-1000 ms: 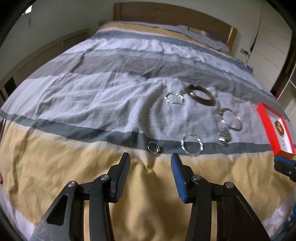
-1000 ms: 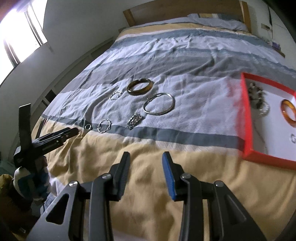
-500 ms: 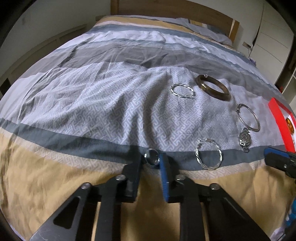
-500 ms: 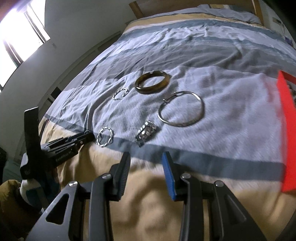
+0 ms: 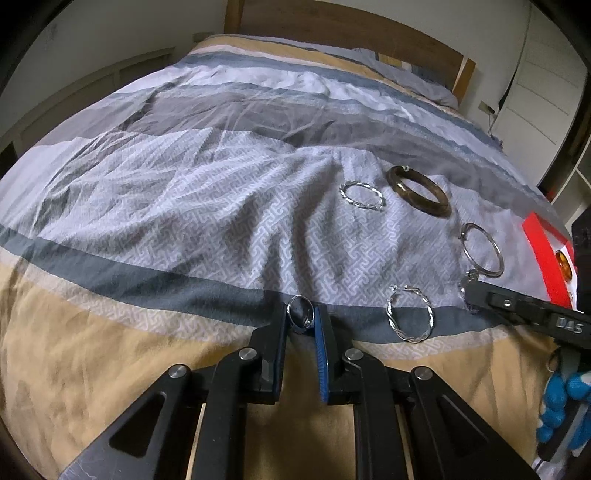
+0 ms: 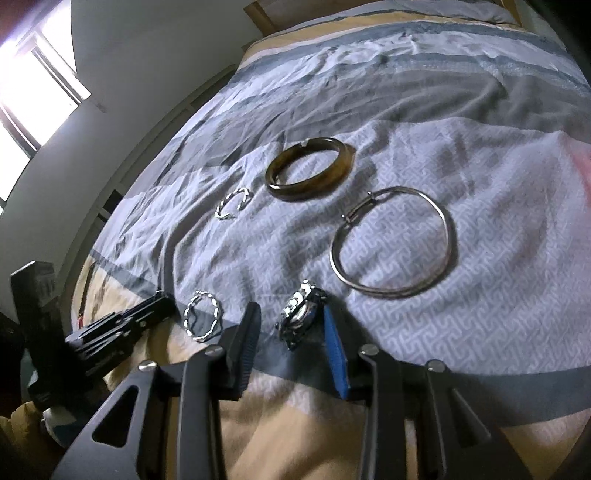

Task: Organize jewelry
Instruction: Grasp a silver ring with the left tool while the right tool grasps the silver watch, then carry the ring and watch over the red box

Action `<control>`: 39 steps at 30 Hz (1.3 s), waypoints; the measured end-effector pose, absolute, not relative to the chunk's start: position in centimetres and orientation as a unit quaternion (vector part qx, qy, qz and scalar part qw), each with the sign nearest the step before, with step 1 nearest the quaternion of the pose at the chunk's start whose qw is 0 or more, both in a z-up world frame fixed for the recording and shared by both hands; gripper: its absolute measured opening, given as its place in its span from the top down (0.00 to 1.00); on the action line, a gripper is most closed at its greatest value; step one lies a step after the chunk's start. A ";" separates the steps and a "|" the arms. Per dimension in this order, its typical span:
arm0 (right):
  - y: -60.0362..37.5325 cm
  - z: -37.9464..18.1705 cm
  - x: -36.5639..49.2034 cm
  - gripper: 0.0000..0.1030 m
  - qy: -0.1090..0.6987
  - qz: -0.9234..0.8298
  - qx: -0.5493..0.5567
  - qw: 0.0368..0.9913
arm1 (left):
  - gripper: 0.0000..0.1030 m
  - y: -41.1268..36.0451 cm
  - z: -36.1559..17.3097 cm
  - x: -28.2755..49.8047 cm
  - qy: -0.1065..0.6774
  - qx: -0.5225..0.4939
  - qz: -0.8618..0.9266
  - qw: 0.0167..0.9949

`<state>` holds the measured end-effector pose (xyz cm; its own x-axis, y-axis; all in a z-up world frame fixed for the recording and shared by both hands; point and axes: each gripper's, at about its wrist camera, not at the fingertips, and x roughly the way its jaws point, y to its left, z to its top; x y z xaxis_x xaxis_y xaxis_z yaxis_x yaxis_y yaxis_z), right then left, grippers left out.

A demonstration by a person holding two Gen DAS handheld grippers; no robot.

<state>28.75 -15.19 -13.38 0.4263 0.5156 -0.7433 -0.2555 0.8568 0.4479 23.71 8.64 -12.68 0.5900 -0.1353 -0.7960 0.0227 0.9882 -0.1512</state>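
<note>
Jewelry lies on a striped duvet. My left gripper (image 5: pixel 301 318) is shut on a small silver ring (image 5: pixel 301 315), pinched upright between the pads at the duvet surface. My right gripper (image 6: pixel 290 325) is open, its fingers either side of a metal watch (image 6: pixel 301 318) lying on the dark stripe. A twisted silver hoop (image 5: pixel 409 318) lies between the two grippers; it also shows in the right wrist view (image 6: pixel 202 319). Farther out lie a brown bangle (image 6: pixel 308 168), a thin silver bangle (image 6: pixel 393 246) and a second twisted hoop (image 6: pixel 233 208). A red tray (image 5: pixel 546 254) sits at the right edge.
The duvet (image 5: pixel 184 206) is wrinkled, with a fold running toward the ring. A wooden headboard (image 5: pixel 351 33) is at the far end. A bright window (image 6: pixel 33 85) is on the left wall. The left gripper's body (image 6: pixel 110 332) shows at the right wrist view's lower left.
My left gripper moved forward and closed on the small ring. My right gripper moved forward and left, away from the red tray, and now straddles the watch.
</note>
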 end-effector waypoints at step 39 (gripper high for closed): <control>-27.8 -1.7 10.6 0.88 0.373 0.151 0.174 0.899 | 0.87 -1.4 -2.1 12.7 0.414 -0.018 -0.108 0.904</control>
